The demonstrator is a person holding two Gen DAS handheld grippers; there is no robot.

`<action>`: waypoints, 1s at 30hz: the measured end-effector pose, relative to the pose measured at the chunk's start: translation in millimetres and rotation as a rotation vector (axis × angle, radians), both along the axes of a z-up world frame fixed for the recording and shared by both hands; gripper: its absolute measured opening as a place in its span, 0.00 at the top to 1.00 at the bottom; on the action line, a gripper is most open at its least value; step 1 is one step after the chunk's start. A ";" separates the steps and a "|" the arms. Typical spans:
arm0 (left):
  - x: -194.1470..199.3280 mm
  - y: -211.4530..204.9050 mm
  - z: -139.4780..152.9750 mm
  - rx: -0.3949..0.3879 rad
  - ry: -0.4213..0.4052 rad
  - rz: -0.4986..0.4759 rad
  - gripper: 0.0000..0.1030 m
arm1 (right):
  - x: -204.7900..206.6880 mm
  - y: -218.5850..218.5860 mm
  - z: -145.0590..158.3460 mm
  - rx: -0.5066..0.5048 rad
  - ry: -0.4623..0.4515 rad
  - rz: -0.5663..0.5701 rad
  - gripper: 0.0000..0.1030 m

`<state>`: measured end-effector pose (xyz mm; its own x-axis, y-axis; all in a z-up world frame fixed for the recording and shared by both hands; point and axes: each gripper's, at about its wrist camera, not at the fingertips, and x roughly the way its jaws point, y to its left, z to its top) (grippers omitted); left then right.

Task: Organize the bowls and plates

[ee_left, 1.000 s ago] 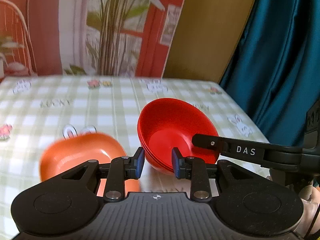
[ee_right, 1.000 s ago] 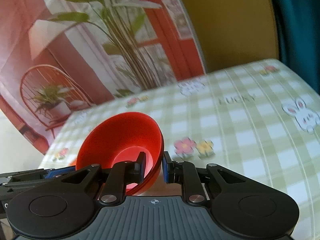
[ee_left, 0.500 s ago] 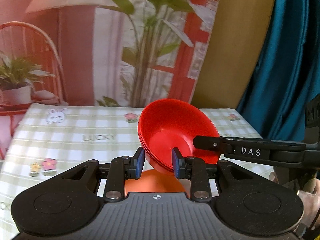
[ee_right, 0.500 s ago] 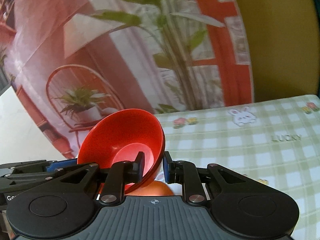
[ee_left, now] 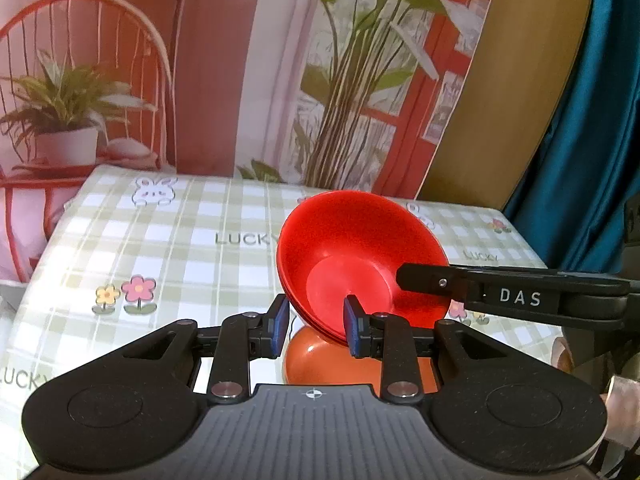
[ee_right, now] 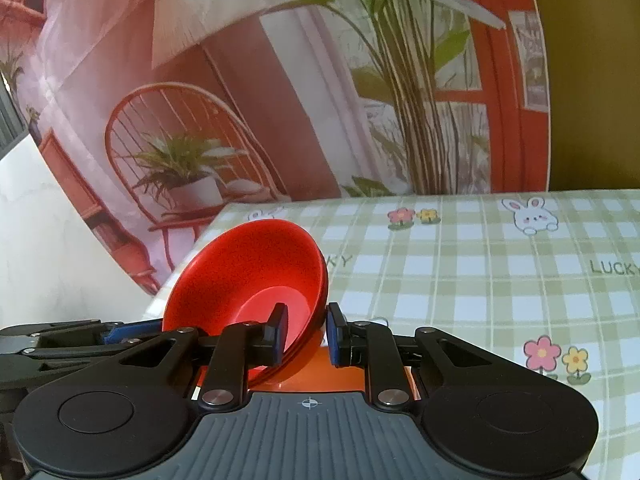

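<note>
A stack of red bowls [ee_left: 360,256] is held tilted in the air between both grippers. My left gripper [ee_left: 316,326] is shut on the stack's near rim. My right gripper [ee_right: 306,330] is shut on the opposite rim of the red bowls [ee_right: 248,276]; its finger, marked DAS [ee_left: 520,298], reaches into the left wrist view from the right. An orange bowl [ee_left: 332,360] sits on the table right below the stack, mostly hidden by the gripper bodies; it also shows in the right wrist view [ee_right: 340,372].
The table has a green checked cloth [ee_left: 160,248] with bunny and flower prints. A printed backdrop with a plant and a chair stands behind it [ee_left: 240,80]. A teal curtain [ee_left: 592,120] hangs at the right.
Both grippers have moved with the red bowls over the orange bowl, which now lies directly beneath the stack. The view has tilted up a little toward the backdrop.
</note>
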<state>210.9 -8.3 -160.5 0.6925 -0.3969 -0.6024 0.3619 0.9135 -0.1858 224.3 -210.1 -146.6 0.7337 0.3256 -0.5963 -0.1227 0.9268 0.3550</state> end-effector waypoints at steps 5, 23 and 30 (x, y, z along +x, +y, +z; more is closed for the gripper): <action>-1.1 -0.4 -12.8 0.001 0.028 -0.006 0.70 | -3.8 -0.1 -11.1 -0.011 0.031 -0.008 0.82; -9.0 -8.2 -49.8 0.067 0.111 -0.039 0.70 | -9.8 -5.6 -53.3 -0.007 0.159 -0.022 0.82; -11.7 -9.7 -54.3 0.082 0.130 -0.043 0.70 | -13.1 -7.9 -61.3 0.019 0.194 -0.021 0.82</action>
